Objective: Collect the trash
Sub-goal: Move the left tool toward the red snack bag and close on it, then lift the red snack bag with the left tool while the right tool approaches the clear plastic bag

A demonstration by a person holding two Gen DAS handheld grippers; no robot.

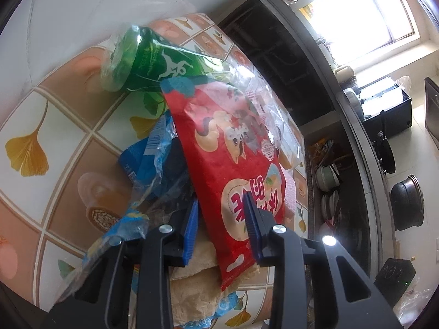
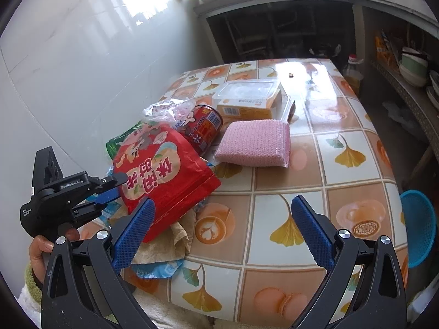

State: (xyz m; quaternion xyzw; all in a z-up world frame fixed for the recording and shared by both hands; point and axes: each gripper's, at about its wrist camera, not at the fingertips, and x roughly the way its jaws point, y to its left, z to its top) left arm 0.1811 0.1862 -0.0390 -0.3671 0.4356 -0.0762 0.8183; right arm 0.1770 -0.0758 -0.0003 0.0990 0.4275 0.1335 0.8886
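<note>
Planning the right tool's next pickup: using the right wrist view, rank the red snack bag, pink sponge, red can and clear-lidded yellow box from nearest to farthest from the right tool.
1. Red snack bag, beside its left finger.
2. Pink sponge, ahead, mid-table.
3. Red can, behind the bag, lying on its side.
4. Clear-lidded yellow box, farthest back.

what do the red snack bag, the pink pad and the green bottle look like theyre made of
Red snack bag: glossy printed plastic film, going by its sheen and creases.
Pink pad: a sponge in knitted mesh, matte and bumpy; the core is hidden.
Green bottle: thin clear-green plastic, crushed, see-through.
</note>
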